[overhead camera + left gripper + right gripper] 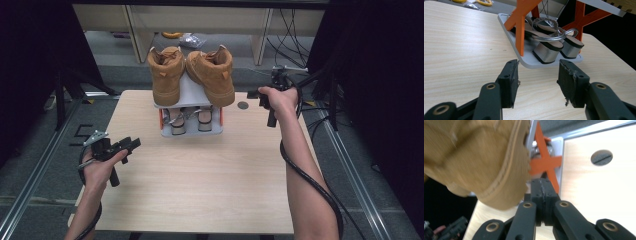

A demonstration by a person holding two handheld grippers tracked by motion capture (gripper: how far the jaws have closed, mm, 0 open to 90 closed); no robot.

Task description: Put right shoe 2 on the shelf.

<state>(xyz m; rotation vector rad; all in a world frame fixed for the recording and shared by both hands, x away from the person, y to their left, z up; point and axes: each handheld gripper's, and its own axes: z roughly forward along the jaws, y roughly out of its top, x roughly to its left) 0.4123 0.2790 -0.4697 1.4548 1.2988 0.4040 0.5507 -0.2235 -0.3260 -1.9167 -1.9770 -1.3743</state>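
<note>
A small two-tier rack [191,93] with grey shelves and orange cross braces [544,163] stands at the table's far middle. Two tan boots [166,75] [213,74] sit on its top shelf. A pair of silver-heeled sandals [549,46] rests on its lower plate. My left gripper [132,144] is held low at the table's left, open and holding nothing. In the left gripper view it [537,68] points at the sandals, a short way from the plate's edge. My right gripper [251,93] hovers just right of the right boot. Its pads [543,188] are shut together on nothing, beside the boot's sole [504,182].
A round cable hole [243,105] sits in the tabletop [200,185] right of the rack. Pale shelving and cables stand behind the table. Yellow items [172,35] lie on the floor beyond. Metal rails run along both sides.
</note>
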